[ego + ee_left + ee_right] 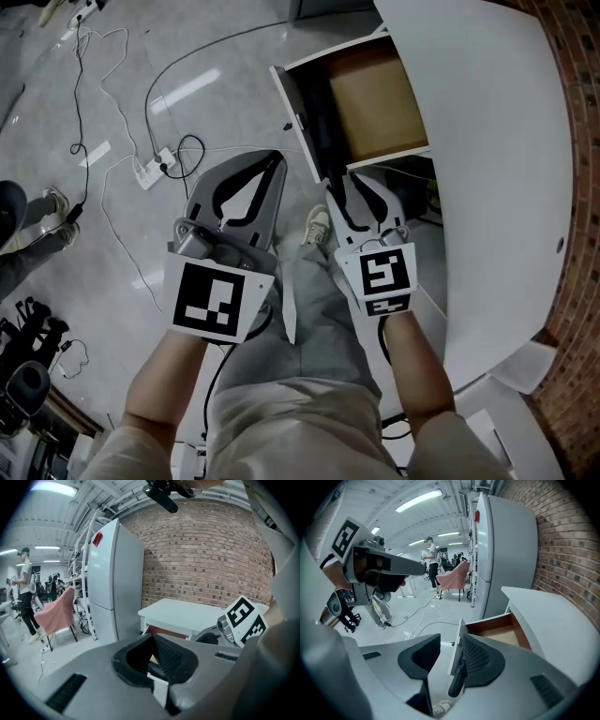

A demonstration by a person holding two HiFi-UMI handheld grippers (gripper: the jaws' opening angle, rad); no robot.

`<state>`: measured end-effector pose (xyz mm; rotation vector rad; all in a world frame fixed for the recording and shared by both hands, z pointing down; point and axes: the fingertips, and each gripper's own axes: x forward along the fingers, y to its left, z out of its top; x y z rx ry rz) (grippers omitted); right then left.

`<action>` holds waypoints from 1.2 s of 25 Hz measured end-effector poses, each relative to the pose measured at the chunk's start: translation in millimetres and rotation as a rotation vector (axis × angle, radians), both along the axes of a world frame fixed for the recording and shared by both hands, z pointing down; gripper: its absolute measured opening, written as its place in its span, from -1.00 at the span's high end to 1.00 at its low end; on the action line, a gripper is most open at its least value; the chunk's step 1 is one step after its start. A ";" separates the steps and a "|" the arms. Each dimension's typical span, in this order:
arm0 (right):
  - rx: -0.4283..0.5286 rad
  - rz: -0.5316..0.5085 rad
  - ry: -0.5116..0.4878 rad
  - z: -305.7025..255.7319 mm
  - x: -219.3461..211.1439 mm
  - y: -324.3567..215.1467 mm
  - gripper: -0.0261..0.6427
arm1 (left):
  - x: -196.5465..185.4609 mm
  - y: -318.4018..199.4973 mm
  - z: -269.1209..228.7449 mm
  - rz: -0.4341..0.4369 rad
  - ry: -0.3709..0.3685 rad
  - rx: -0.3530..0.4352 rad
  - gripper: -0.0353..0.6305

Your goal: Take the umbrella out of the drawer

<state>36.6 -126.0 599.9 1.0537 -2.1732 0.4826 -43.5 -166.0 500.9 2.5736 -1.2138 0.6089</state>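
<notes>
Floor (103, 122): pale grey, glossy, with loose cables (79, 103) and a white power strip (150, 171).
Wall (206, 550): red-brown brick.
Furniture: curved white surface (497, 141); tall white cabinet (115, 578); metal racks (80, 564); chair draped in pink cloth (55, 613).
Lighting: ceiling strip lamps (419, 500).

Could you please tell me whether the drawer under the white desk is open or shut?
Open: the drawer stands pulled out from the white desk, and its brown inside shows from above.

glossy grey floor (112, 122), brown wooden drawer (375, 98) bottom, rough brick wall (201, 550).
</notes>
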 end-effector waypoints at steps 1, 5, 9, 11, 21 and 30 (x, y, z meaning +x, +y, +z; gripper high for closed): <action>-0.004 -0.002 0.013 10.1 0.2 2.1 0.51 | 0.0 1.7 9.9 0.002 0.000 -0.006 0.87; -0.025 0.007 0.038 47.3 2.4 12.1 0.50 | 0.8 11.4 48.4 0.009 -0.010 -0.036 0.87; -0.034 0.006 0.082 83.9 7.9 21.9 0.50 | 2.7 19.5 88.7 -0.007 0.004 -0.074 0.87; -0.036 0.005 0.105 102.5 12.1 26.3 0.50 | 4.8 23.7 109.4 -0.020 0.014 -0.090 0.87; -0.092 -0.005 0.218 181.1 24.8 38.5 0.60 | 14.9 29.0 175.3 -0.087 0.080 -0.146 0.87; -0.068 0.061 0.292 203.9 32.8 35.6 0.63 | 21.1 31.1 191.5 -0.091 0.090 -0.118 0.87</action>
